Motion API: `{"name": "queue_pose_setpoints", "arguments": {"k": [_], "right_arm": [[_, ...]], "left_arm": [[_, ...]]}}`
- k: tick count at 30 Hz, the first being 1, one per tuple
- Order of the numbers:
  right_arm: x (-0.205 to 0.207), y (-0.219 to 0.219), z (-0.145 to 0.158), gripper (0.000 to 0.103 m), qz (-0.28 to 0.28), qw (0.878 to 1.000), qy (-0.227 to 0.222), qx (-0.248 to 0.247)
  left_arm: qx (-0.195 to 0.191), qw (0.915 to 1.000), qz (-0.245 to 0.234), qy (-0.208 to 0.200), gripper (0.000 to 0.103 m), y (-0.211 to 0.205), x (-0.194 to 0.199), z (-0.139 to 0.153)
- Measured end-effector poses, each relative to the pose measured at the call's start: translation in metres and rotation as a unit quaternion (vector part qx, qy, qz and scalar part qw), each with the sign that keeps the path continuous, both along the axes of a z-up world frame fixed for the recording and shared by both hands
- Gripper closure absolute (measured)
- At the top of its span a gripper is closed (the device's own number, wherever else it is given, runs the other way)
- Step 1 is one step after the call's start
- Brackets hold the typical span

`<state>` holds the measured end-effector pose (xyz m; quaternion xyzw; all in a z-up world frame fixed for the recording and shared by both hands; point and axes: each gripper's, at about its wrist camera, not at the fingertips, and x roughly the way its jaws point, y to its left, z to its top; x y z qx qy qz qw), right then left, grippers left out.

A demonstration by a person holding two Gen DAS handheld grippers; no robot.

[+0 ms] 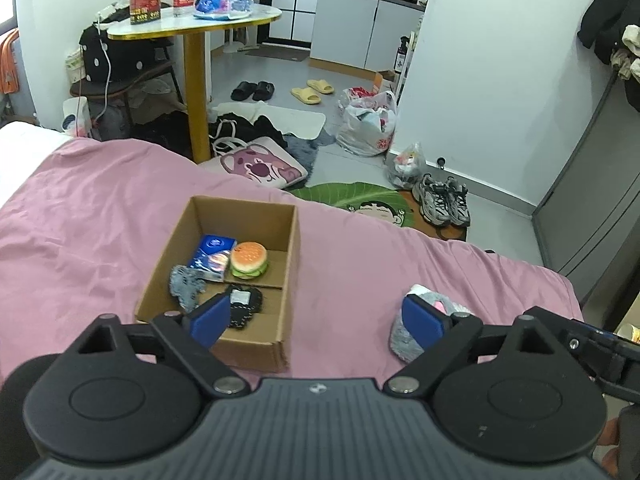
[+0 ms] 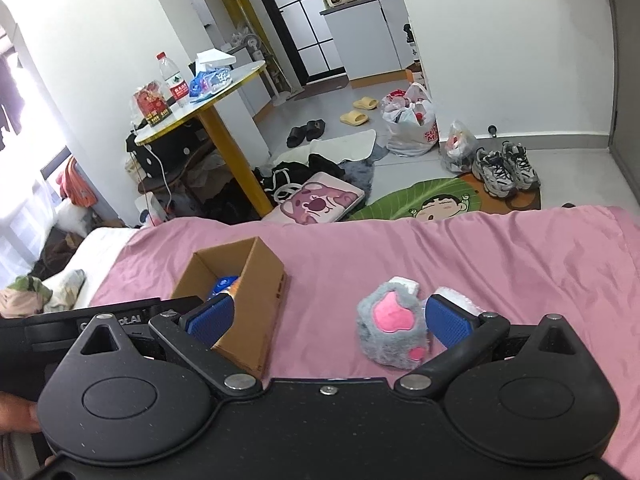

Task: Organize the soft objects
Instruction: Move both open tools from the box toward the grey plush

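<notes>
We see a cardboard box (image 1: 224, 264) sitting on the pink bed cover (image 1: 80, 220), already holding a burger toy (image 1: 249, 260), a blue tissue pack (image 1: 212, 258), a grey cloth (image 1: 187, 286) and a black patch (image 1: 243, 307). The last loose item is the grey plush paw (image 2: 394, 328) with pink pads, lying on the bed to the right of the box, apart from it. A white fluffy bit (image 2: 456, 298) shows just behind it; we cannot tell if it is part of the same toy.

The left gripper (image 1: 316, 320) is spread wide and empty, hovering over the near edge of the box. The right gripper (image 2: 328, 320) is also spread wide and empty; its right finger (image 2: 448, 320) sits just beside the paw, maybe touching the fur, and the left finger is in front of the box wall.

Our judgement on handling: the paw looks light, squashy and furry, not fragile, so it should compress a lot under the jaws. Fur may slide on the blue pads, so a shallow pinch could slip off. We would take it across the thick grey body, near the middle, jaws closing on both furry sides, rather than on the white edge or a corner. It will likely sag when lifted, so we would clear the box wall well before releasing. The bed cover is soft too and may bunch into the grip if we go too low.
</notes>
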<state>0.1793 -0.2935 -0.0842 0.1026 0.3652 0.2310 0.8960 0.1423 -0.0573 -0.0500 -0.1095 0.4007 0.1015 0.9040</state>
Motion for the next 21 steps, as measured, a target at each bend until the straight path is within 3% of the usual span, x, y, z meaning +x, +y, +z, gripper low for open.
{"name": "queue_pose_setpoints", "arguments": {"k": [9, 21], "right_arm": [[0.015, -0.013, -0.022, 0.000, -0.001, 0.999, 0.025, 0.020], [0.039, -0.009, -0.060, 0.010, -0.009, 0.997, 0.078, -0.020]], "left_arm": [[0.003, 0.9998, -0.010, 0.016, 0.019, -0.022, 0.012, -0.023], [-0.018, 0.9992, -0.014, 0.031, 0.019, -0.034, 0.032, -0.059]]}}
